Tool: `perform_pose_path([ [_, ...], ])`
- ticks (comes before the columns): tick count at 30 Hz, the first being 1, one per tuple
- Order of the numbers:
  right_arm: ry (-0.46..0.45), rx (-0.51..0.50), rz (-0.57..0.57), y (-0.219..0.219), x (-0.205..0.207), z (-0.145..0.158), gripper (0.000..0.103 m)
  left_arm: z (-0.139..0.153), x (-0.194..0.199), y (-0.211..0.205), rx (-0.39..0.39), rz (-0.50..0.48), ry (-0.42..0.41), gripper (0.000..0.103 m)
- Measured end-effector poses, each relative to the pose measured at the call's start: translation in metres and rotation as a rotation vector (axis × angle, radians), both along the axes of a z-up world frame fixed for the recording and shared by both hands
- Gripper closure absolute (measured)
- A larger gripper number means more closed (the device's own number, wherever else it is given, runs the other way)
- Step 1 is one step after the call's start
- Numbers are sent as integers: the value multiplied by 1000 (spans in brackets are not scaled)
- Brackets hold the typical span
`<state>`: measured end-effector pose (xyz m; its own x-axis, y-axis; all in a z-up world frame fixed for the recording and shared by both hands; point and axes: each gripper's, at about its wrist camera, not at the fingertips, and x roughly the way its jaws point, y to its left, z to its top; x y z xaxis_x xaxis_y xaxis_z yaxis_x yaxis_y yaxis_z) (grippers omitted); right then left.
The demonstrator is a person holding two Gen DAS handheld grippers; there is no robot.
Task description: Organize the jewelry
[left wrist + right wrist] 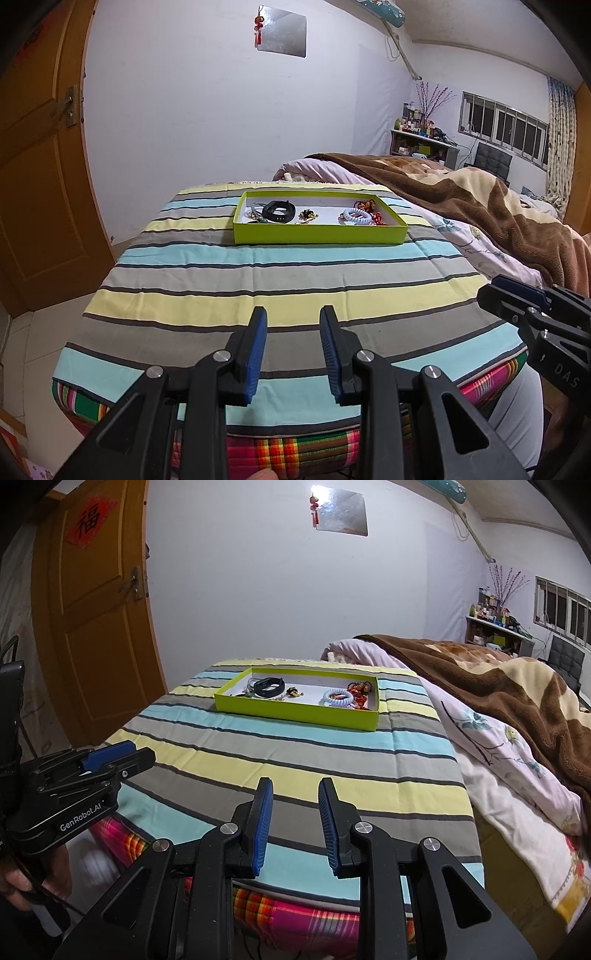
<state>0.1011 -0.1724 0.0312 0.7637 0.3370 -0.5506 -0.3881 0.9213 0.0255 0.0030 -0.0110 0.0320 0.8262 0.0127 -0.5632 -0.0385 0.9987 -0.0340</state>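
A shallow lime-green box [319,234] [295,712] lies on the striped cloth, far ahead of both grippers. Inside are a black wristband [280,212] [269,687], a small gold and dark trinket [308,214] [293,692], a pale blue coiled bracelet [356,216] [337,698] and red bead pieces [369,206] [360,694]. My left gripper [293,350] is open and empty above the near edge of the cloth. My right gripper [295,823] is open and empty too. Each gripper shows in the other's view, the right one [517,299] and the left one [107,757].
The striped cloth [280,295] covers a small table with plaid fabric [295,446] below. A bed with a brown blanket [480,206] and floral quilt [509,760] lies to the right. A wooden door [99,620] stands at left.
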Motion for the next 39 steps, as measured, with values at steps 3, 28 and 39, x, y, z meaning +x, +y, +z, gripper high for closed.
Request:
perform_pose_path([
  [3,1,0,0,0,0,0,77,-1,0,0,0,2,3,72],
  [28,0,-5,1,1,2,0,77,-3,1,2,10,16,5,72],
  [39,-2,-5,0,0,2,0,77,-2,0,3,16,17,0,72],
])
